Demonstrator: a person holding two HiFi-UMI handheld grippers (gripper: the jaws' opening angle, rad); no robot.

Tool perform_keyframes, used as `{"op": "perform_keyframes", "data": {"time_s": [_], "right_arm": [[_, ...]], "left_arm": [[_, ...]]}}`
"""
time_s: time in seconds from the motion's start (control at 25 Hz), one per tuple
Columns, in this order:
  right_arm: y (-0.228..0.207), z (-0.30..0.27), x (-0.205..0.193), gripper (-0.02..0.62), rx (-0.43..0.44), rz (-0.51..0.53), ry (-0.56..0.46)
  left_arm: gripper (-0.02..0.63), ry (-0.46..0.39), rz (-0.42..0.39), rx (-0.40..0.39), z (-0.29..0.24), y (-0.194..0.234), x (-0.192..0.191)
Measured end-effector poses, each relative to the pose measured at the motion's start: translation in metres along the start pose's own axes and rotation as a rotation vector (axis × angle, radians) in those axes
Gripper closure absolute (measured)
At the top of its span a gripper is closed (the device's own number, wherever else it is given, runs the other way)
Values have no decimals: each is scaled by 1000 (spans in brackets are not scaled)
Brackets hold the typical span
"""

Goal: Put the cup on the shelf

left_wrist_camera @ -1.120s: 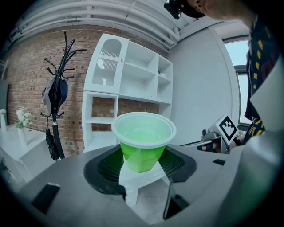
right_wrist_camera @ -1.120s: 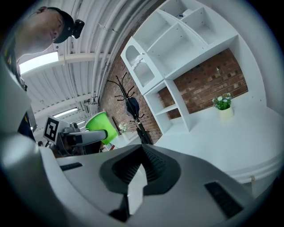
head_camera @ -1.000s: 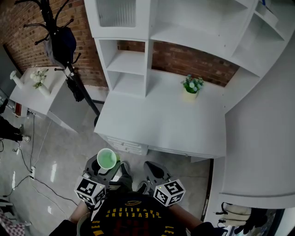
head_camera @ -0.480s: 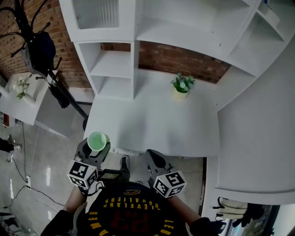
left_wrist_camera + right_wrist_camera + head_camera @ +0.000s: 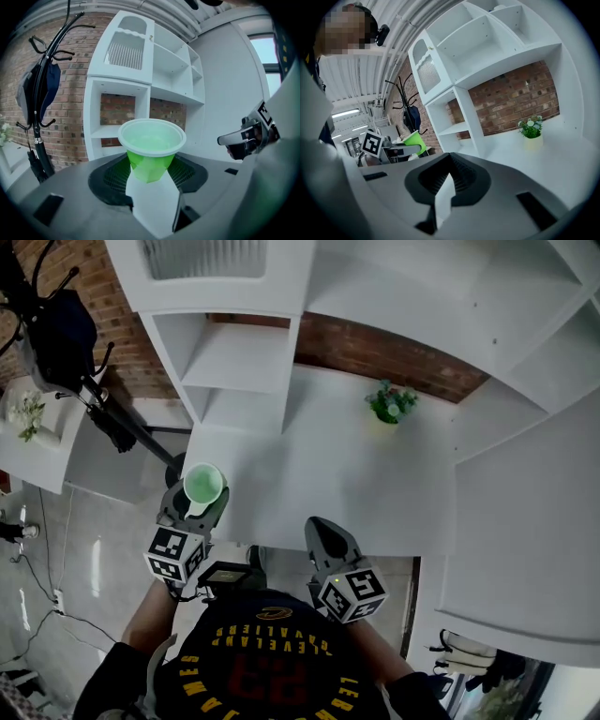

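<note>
A green plastic cup with a white rim stands upright in my left gripper, which is shut on its lower body. It hangs over the front left corner of the white desk. In the left gripper view the cup fills the middle, between the jaws of the left gripper, with the white shelf unit behind it. My right gripper hovers at the desk's front edge, shut and holding nothing. The right gripper view shows its jaws together, with the cup off to the left.
A small potted plant stands at the back of the desk. Open white shelf compartments rise at the back left, with more shelves along the right. A coat rack and a small side table stand on the floor to the left.
The person has stepped closer to the desk. My left gripper carried the cup forward from above the floor to the desk's front left corner. The right gripper moved forward with it.
</note>
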State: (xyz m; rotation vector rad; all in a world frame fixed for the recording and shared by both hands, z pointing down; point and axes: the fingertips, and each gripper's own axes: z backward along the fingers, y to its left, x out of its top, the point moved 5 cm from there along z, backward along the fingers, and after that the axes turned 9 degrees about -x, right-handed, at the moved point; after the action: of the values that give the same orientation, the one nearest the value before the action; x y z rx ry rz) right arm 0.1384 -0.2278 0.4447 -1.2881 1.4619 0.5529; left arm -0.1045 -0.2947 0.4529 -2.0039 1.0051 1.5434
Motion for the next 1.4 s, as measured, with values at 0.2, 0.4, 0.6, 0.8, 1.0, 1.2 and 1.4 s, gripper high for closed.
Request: {"op": "perform_keyframes", "data": {"time_s": [0.2,0.4,0.6,0.8,1.0,1.2,1.4], "right_arm": [[3,-40,8,592,-26,89,-1],[-1,-69,9,592,-57,82,22],[0,-89,6,592,-79,65,50],[-5,-99,0,592,-109,56,84],[-12,-114,-2,592,-134,53,105],[-12,-129,-4,591,-141,62,134],[-15,-137,-9,592,-152,65,168]], "left_arm": [[360,26,18,-15,-33,41,-10],[360,58,22,-36,-62,68,-21],[360,94,20,-50,-89,99,-34],[360,120,24,-48,-117,122,-49],[360,143,23,-58,-148,136,-58],[359,163,26,-55,-177,151,-72],[359,190,31,-38,-207,172,-92]]}}
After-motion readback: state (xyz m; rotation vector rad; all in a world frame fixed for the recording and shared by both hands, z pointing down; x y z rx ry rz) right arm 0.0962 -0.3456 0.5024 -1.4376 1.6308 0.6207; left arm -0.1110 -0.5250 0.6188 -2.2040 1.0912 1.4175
